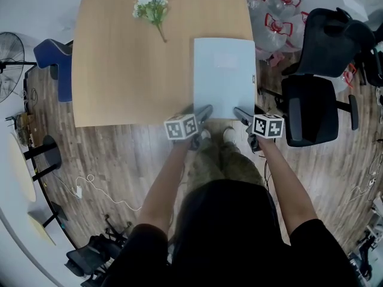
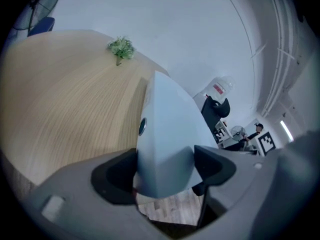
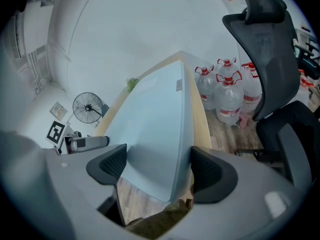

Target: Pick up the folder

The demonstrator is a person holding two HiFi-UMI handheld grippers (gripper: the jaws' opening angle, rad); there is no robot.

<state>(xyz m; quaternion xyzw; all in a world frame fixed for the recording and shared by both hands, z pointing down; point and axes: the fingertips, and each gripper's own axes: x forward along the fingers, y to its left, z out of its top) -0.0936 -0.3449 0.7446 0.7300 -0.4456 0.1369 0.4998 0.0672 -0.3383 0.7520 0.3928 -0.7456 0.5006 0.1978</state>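
Observation:
A pale blue folder (image 1: 224, 76) lies flat on the wooden table (image 1: 119, 70), its near end sticking out over the table's front edge. My left gripper (image 1: 202, 111) is at the folder's near left corner and my right gripper (image 1: 242, 113) at its near right corner. In the left gripper view the folder (image 2: 170, 134), spine with a round hole facing left, fills the gap of the left gripper (image 2: 165, 171), whose jaws stand wide. The right gripper view shows the folder (image 3: 155, 134) between the wide jaws of the right gripper (image 3: 157, 166). Neither pair of pads visibly presses on it.
A sprig of white flowers (image 1: 152, 9) lies at the table's far side. A black office chair (image 1: 311, 106) stands right of the table, with water bottles (image 1: 272, 17) behind it. A blue chair (image 1: 57, 58) and a fan (image 1: 9, 64) are at the left.

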